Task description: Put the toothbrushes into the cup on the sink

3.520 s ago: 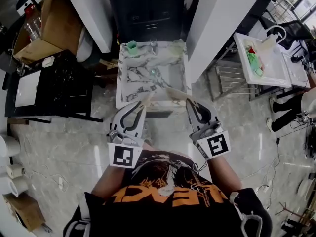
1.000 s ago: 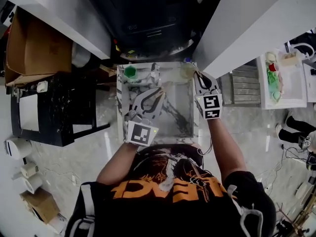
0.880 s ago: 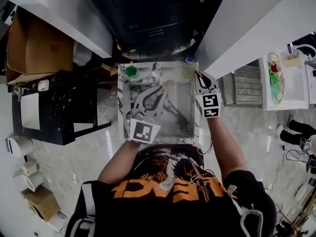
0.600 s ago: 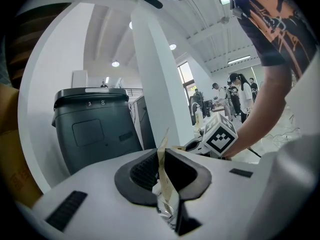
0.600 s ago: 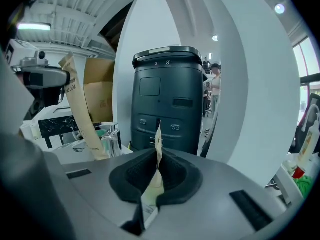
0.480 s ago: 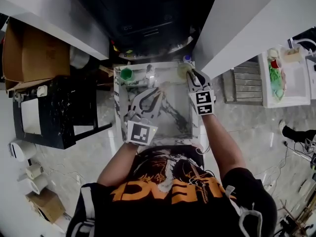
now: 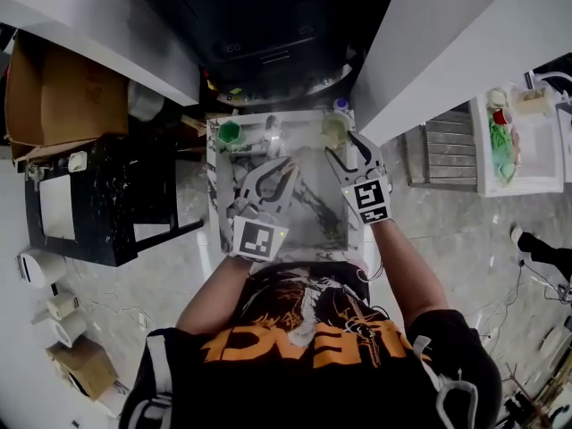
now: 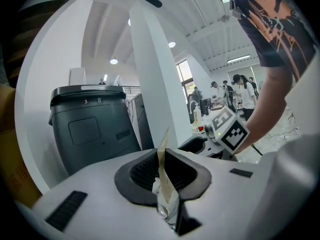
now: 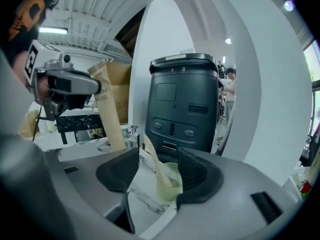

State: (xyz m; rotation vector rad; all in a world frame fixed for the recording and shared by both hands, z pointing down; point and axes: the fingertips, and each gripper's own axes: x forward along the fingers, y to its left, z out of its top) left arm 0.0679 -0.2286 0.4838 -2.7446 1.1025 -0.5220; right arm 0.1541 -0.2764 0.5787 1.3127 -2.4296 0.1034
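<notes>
The pale green translucent cup [image 9: 169,183] stands at the back right corner of the white marble sink [image 7: 220,206]. A tan toothbrush [image 9: 151,160] stands in it, its lower end down inside and its upper end leaning to the left. Your right claw [image 7: 346,150] sits just on the near side of that cup with its jaws opening. In the right gripper view the dark ribbed pads stand well apart on either side of the brush and cup, and neither pad touches them.

Your left claw [image 8: 162,171] is clamped on a second toothbrush [image 8: 165,184], this one in a tan paper wrapper. The two pads press together on the wrapper's lower part, and the rest of it pokes up past them, slightly tilted. In the head view this claw hangs over the sink's basin, to the left of the right claw and apart from it, with the wrapped end pointing toward the back of the sink.

A chrome tap [image 7: 273,134] stands on the sink's back edge, and a small bright green cup [image 7: 230,133] is at the back left corner. A dark grey machine [image 9: 184,99] stands behind the sink. To the left there is a black surface [image 7: 98,195], with a brown cardboard box [image 7: 54,92] beyond it
</notes>
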